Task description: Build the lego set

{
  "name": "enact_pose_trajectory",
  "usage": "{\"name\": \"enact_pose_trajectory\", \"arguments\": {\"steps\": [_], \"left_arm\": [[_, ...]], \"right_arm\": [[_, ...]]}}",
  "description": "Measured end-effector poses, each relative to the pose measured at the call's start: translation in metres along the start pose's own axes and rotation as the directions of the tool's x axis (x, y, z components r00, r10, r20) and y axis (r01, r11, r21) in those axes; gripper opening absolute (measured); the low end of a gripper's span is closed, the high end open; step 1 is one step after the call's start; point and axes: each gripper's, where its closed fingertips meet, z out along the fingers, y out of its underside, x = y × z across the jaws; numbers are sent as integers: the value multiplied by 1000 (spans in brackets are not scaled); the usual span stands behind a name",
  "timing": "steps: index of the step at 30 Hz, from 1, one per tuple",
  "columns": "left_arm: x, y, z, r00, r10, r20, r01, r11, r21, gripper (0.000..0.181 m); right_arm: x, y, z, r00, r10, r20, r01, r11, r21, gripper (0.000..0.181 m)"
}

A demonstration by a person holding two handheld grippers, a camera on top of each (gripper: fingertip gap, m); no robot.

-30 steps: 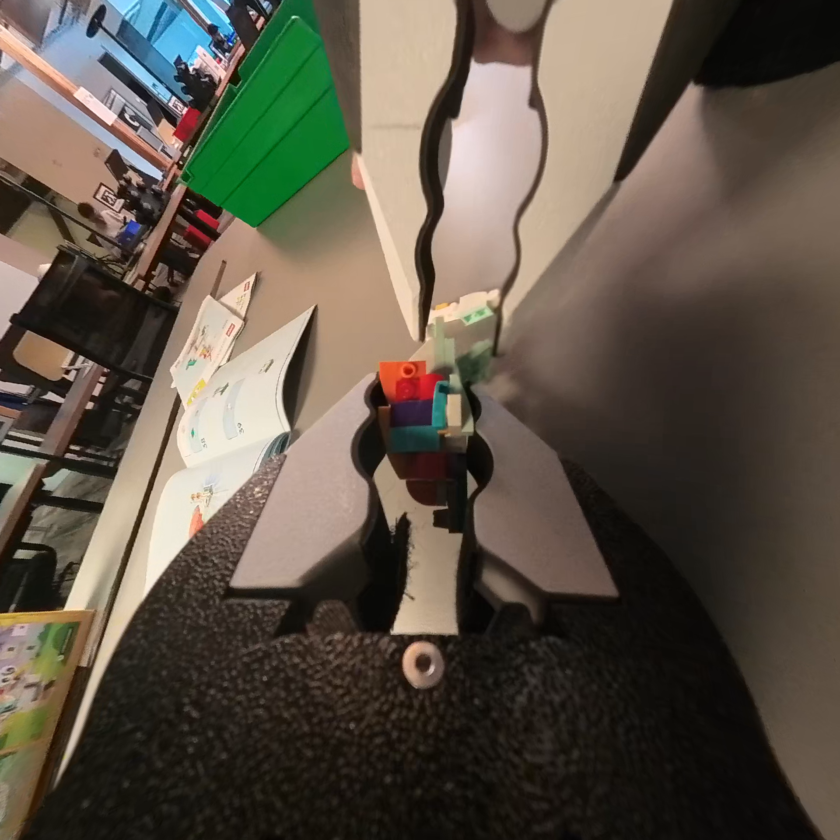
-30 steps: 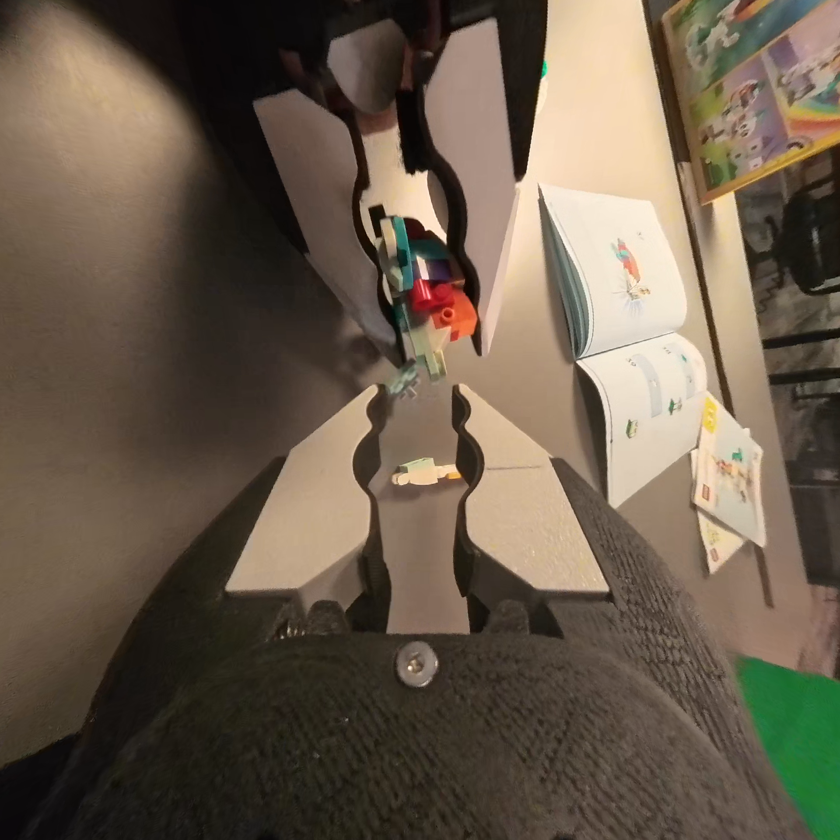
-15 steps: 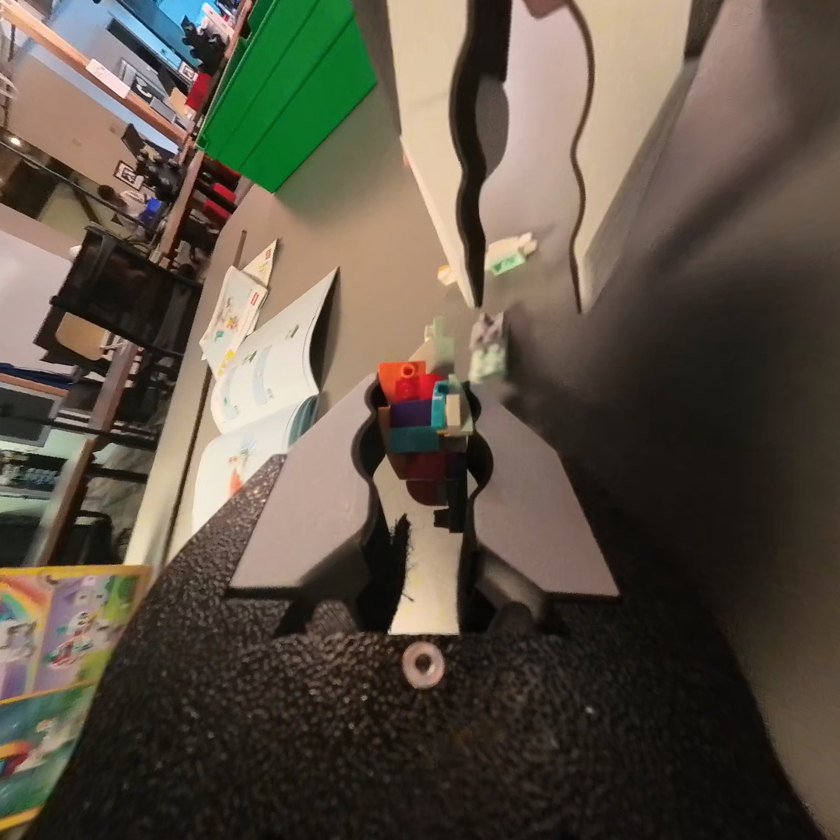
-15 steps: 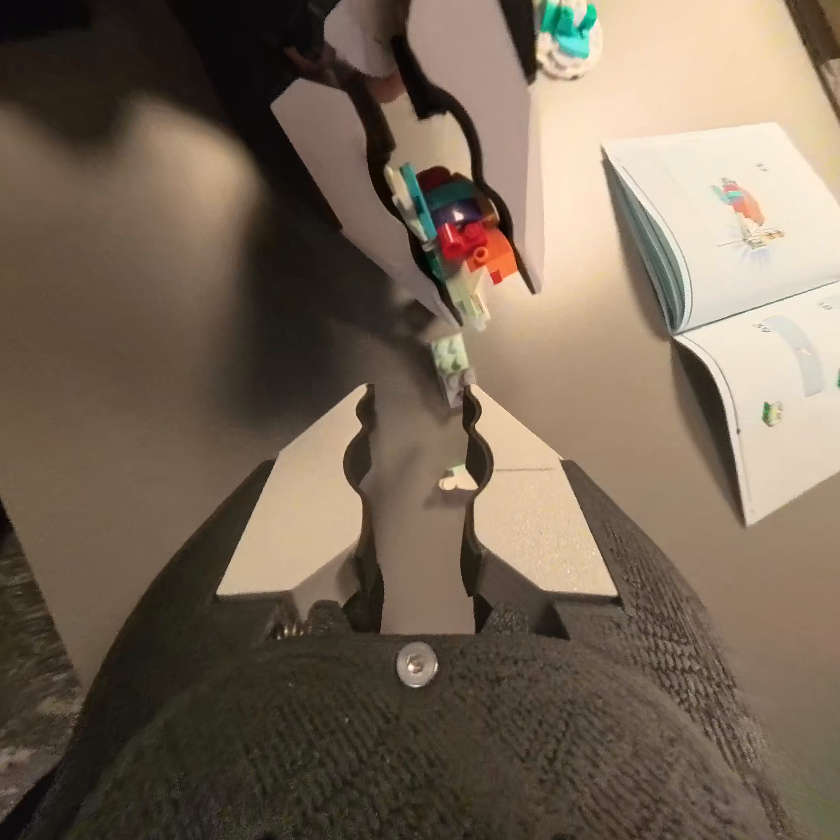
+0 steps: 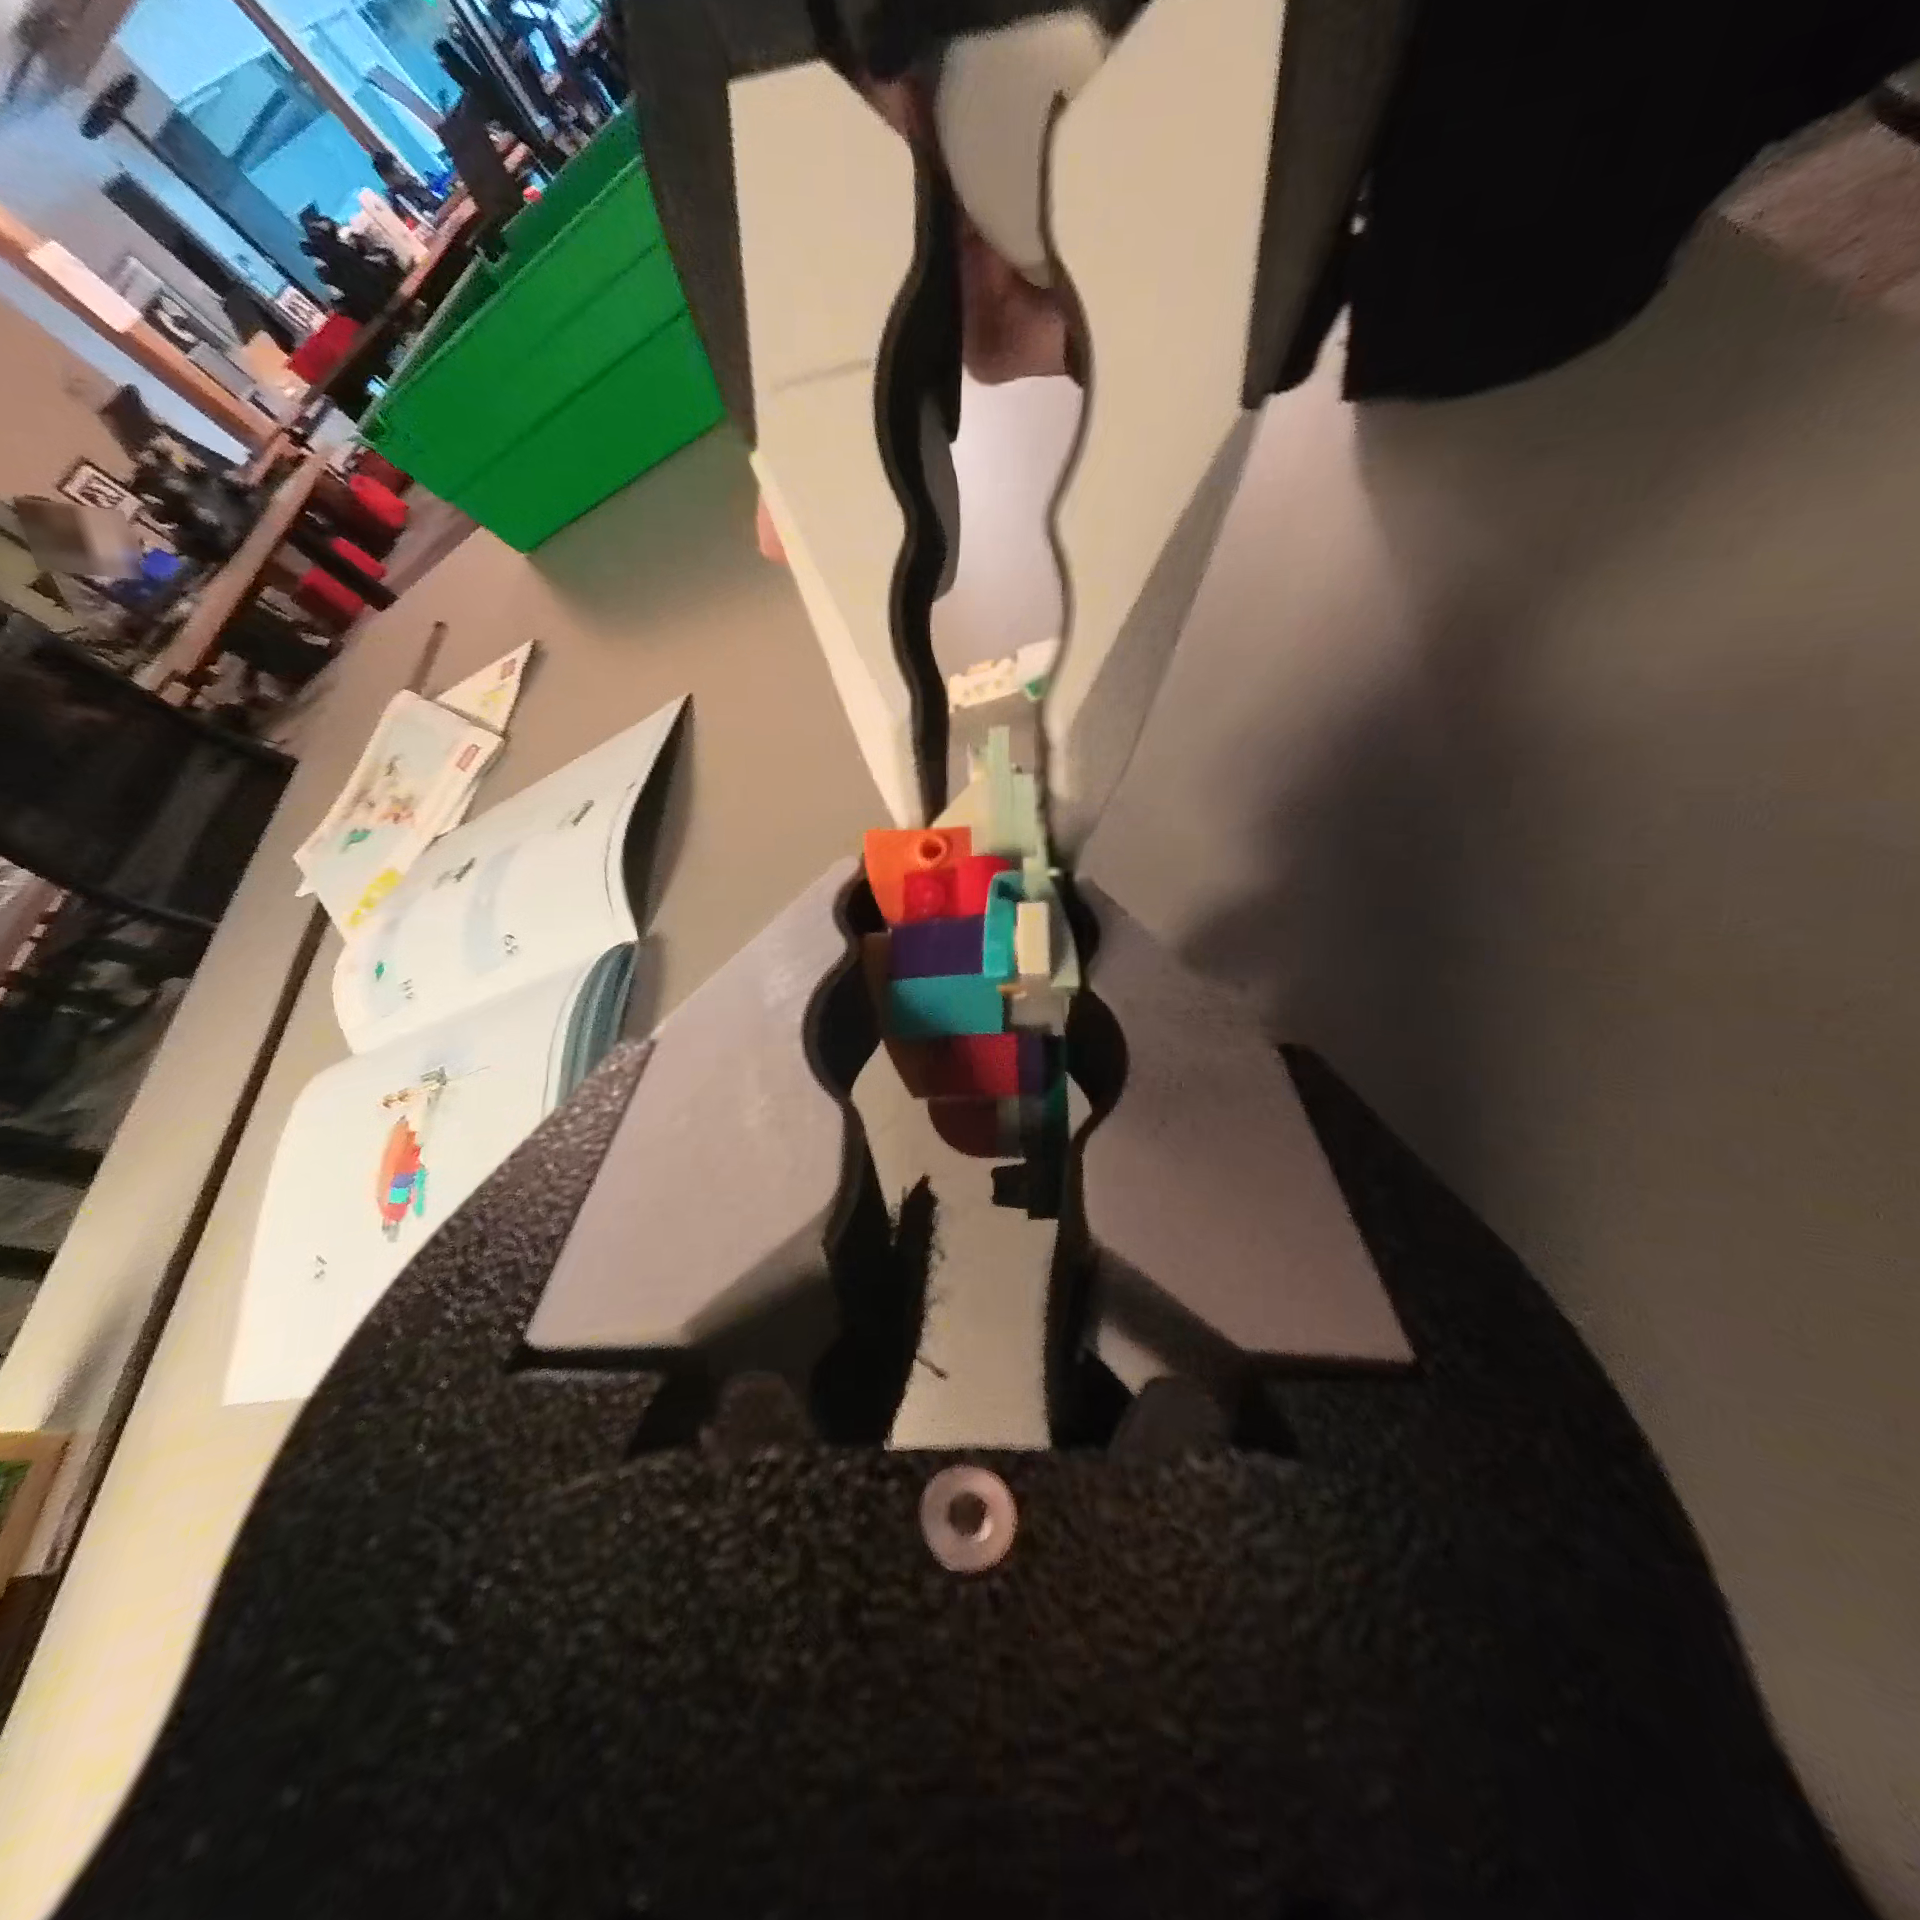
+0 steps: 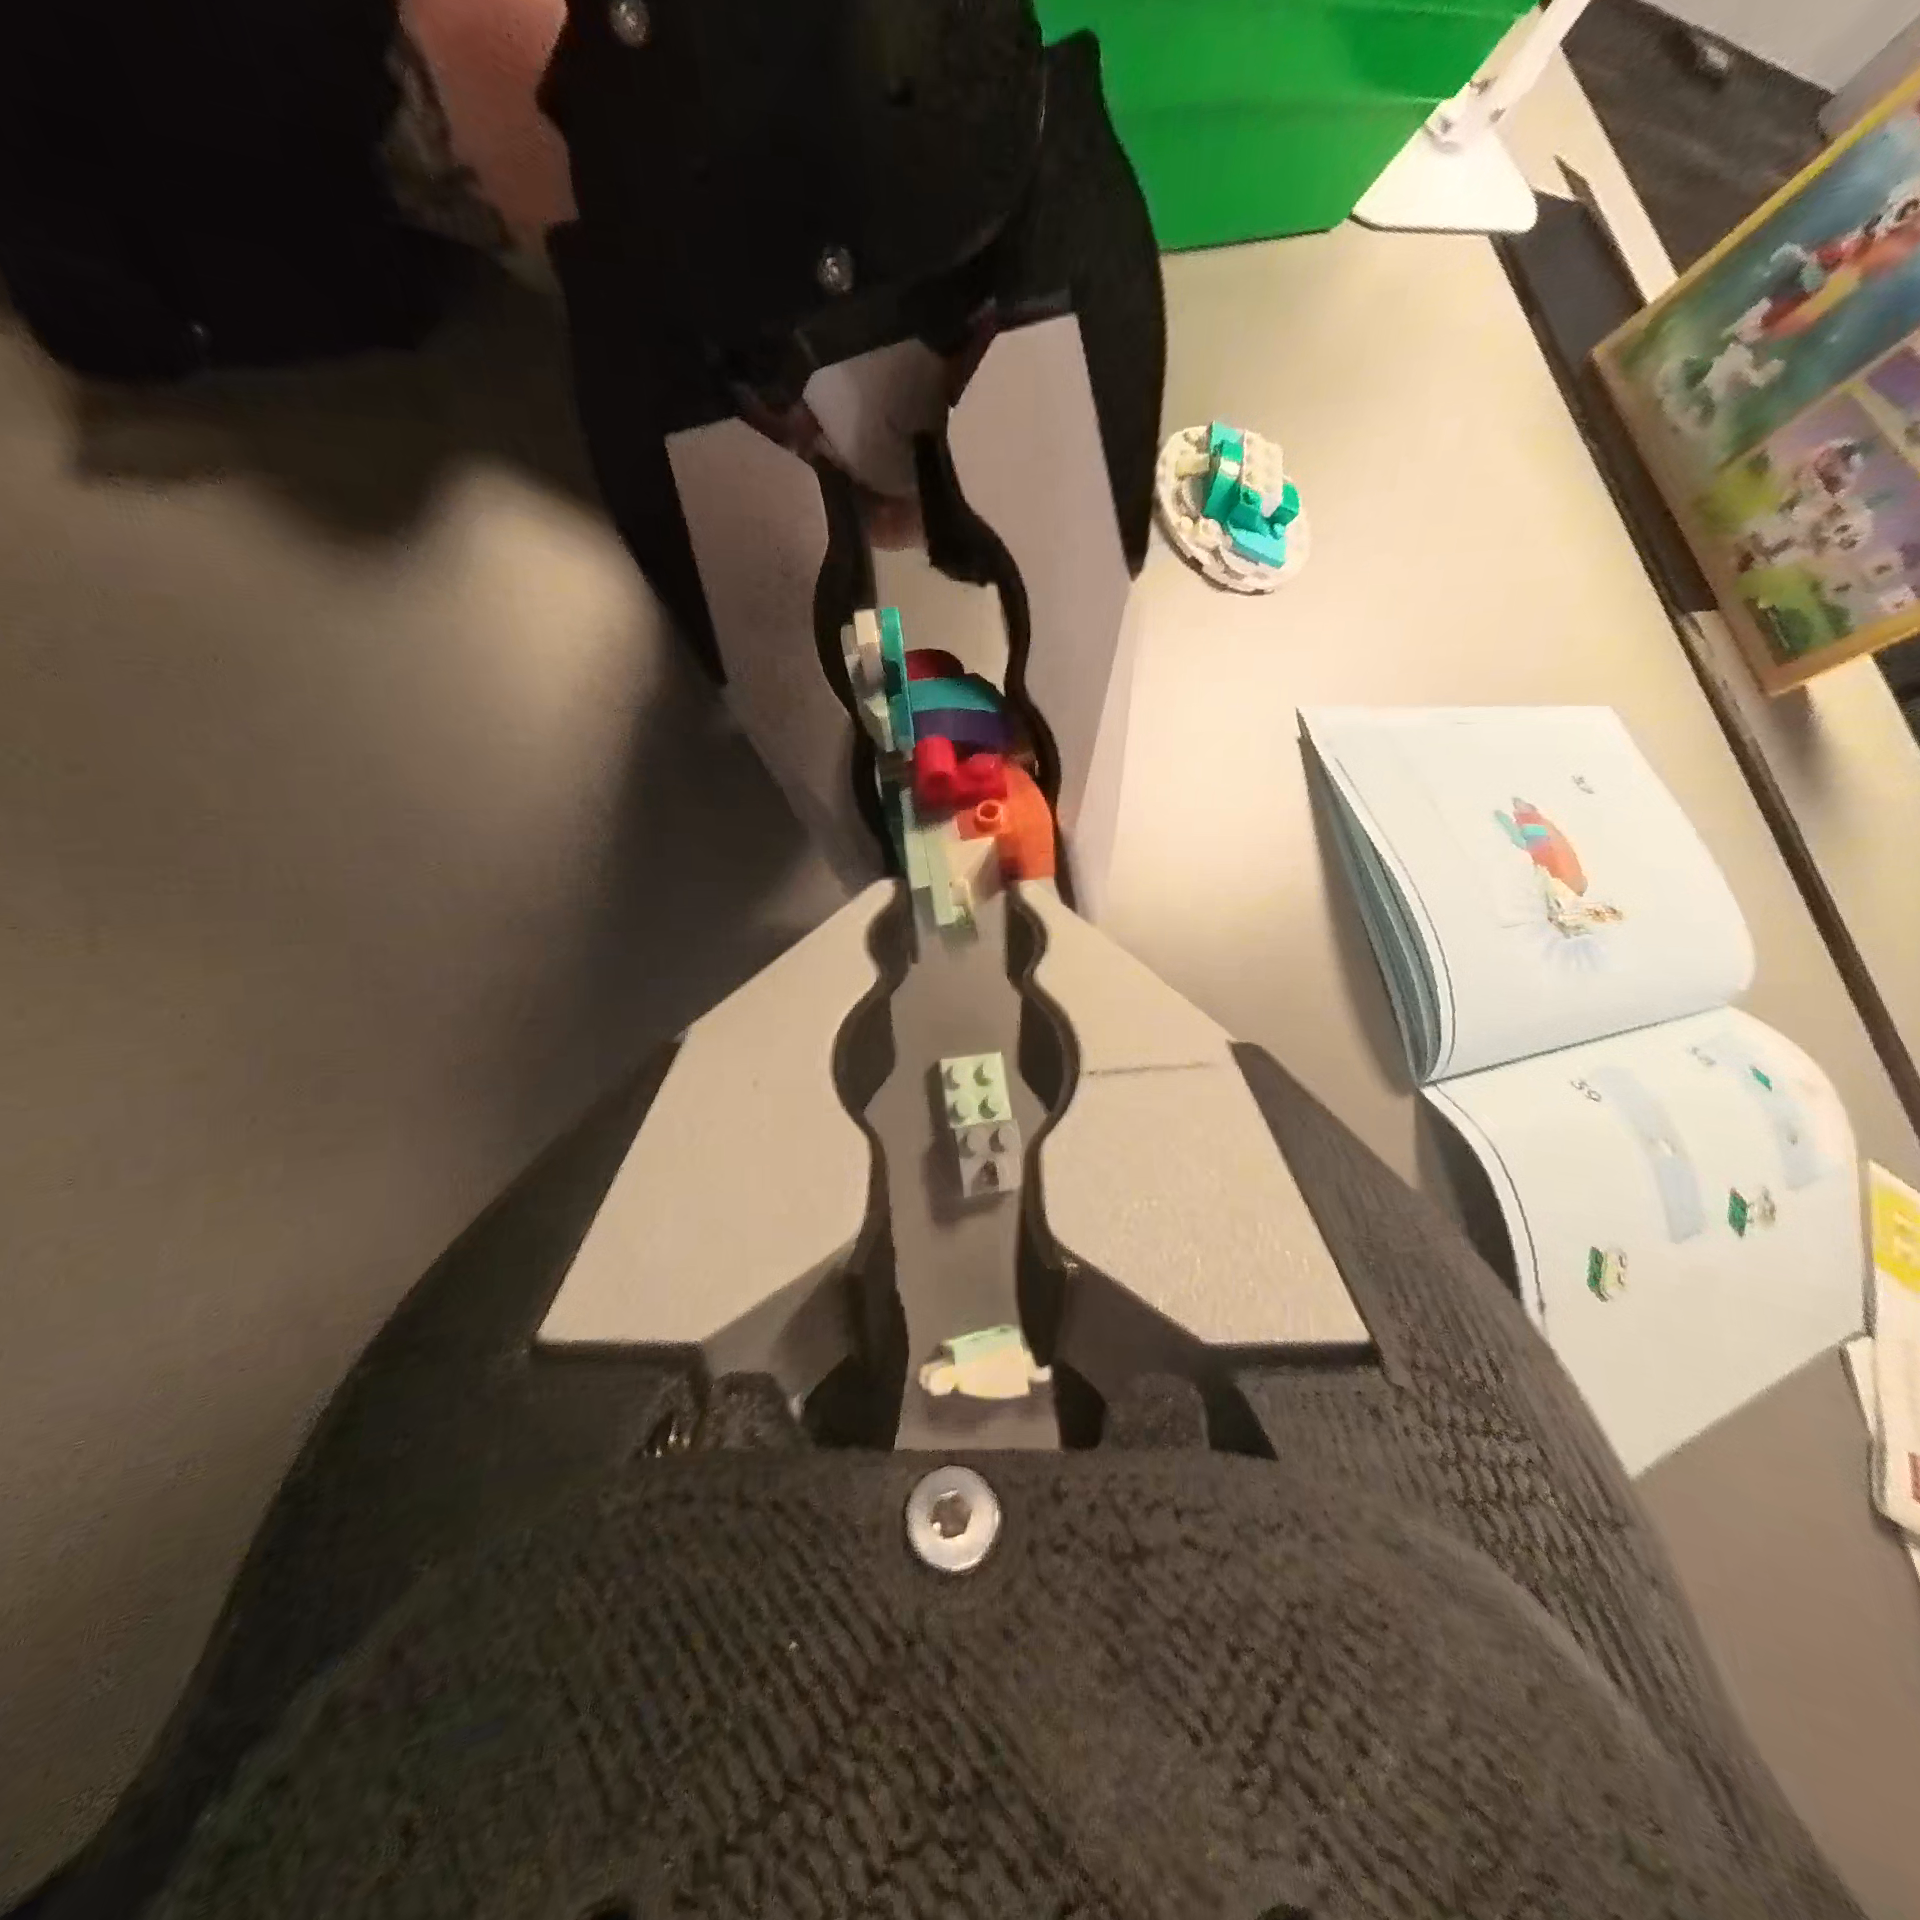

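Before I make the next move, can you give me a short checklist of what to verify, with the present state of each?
1. Left gripper shut on model: ok.
2. Right gripper open, nothing held: ok.
3. Green piece lying loose on table, off the model: not ok.
4. Small pale piece on table, reachable: ok.
5. Booklet open: ok.
6. Right fingers touching model: cannot tell.

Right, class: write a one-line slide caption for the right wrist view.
Open right gripper meets the colourful lego model held by the left gripper.
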Motion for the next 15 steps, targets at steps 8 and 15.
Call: {"name": "enact_pose_trajectory", "arguments": {"steps": [8,15], "left_arm": [[6,14,2,994,-90,-66,86,994,-69,37],[0,24,-7,986,-147,-73,138,984,-108,33]], "right_arm": [[-1,7,8,994,73,81,-73,997,4,12],[7,10,12,981,151,124,-158,986,45,11]]}}
